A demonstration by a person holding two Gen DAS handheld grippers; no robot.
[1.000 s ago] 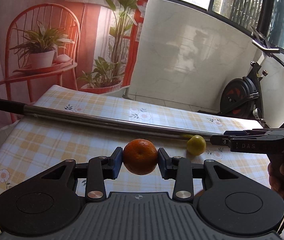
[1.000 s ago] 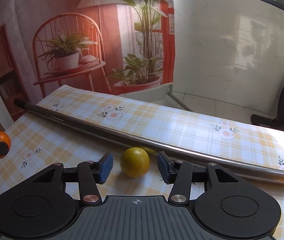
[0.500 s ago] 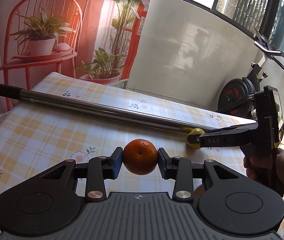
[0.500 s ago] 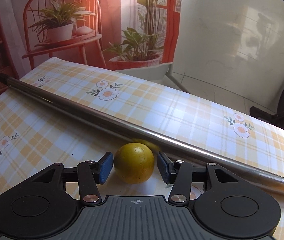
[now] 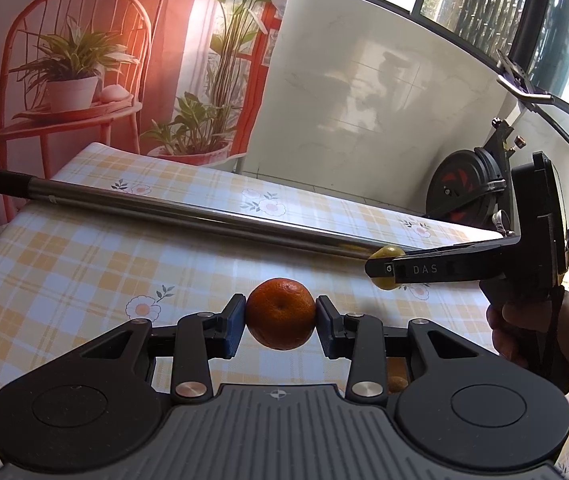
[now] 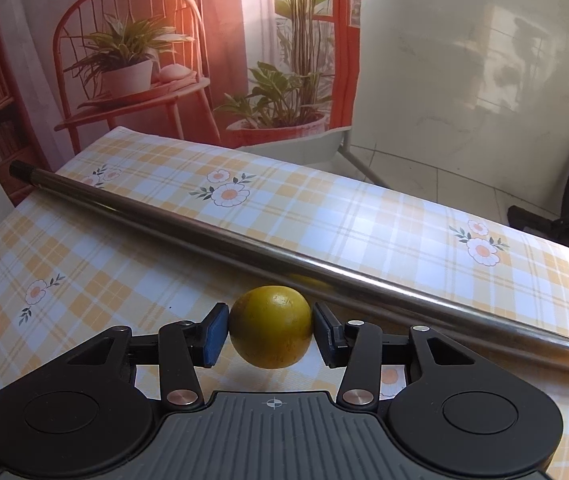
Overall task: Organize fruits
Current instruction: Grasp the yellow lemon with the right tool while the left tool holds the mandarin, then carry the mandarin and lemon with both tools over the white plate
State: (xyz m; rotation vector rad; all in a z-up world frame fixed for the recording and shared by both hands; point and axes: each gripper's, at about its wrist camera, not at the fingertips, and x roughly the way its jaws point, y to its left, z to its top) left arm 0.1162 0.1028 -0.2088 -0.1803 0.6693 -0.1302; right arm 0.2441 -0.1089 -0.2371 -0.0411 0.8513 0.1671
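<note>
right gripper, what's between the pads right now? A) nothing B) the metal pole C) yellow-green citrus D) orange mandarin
C: in the right wrist view the right gripper has its blue pads against both sides of the yellow-green citrus, in front of the metal pole; the orange mandarin sits in the left gripper.

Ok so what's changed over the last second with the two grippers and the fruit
The right gripper moved forward around the yellow fruit and closed its pads onto it; a second ago they stood open, short of it. The left gripper stayed shut on the orange, and the metal pole still lies across the tablecloth.
</note>
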